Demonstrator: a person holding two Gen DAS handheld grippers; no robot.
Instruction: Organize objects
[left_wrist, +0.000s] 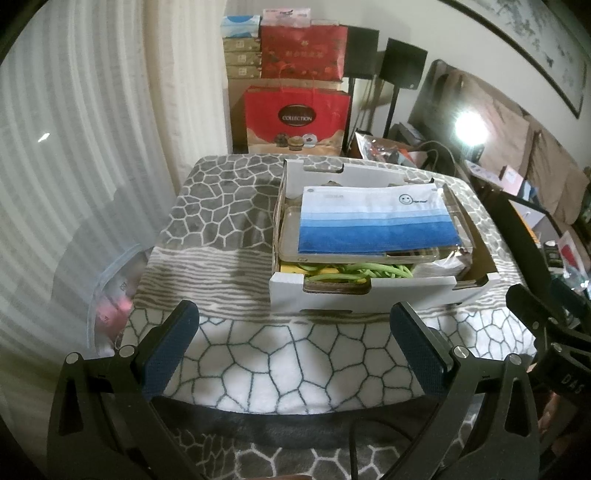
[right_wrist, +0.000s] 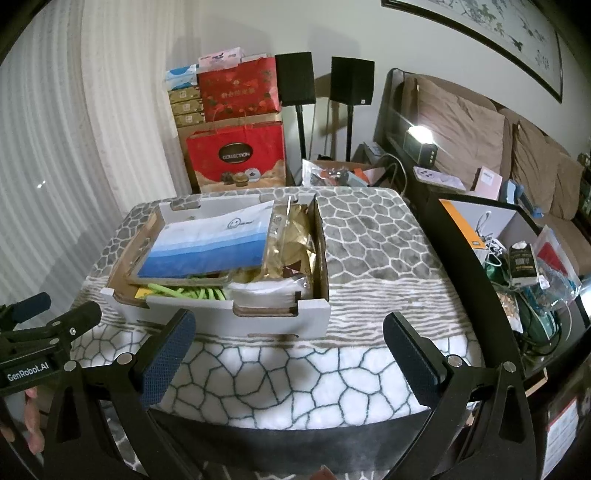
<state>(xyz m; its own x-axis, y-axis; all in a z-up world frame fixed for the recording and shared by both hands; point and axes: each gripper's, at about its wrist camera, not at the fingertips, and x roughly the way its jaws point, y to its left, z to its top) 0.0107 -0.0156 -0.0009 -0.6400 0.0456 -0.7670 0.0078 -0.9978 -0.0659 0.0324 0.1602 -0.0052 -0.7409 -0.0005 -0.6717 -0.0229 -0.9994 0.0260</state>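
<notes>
The blue-striped pouch (left_wrist: 376, 221) hides most of the box's (left_wrist: 354, 295) contents, perhaps cords.

"COLLECTION" reads in a dark oval on the red paper gift bag (left_wrist: 297, 120) behind the white cardboard box (left_wrist: 364, 291). "GenRobot.AI" is printed in white on the black left tongs body (right_wrist: 27, 373). "DAS" shows on the black right tongs body (left_wrist: 569, 382). Other print is too blurred to read.

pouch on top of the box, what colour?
The pouch is white at the top, grading through blue stripes to dark blue. Clearest in the left wrist view.
</notes>
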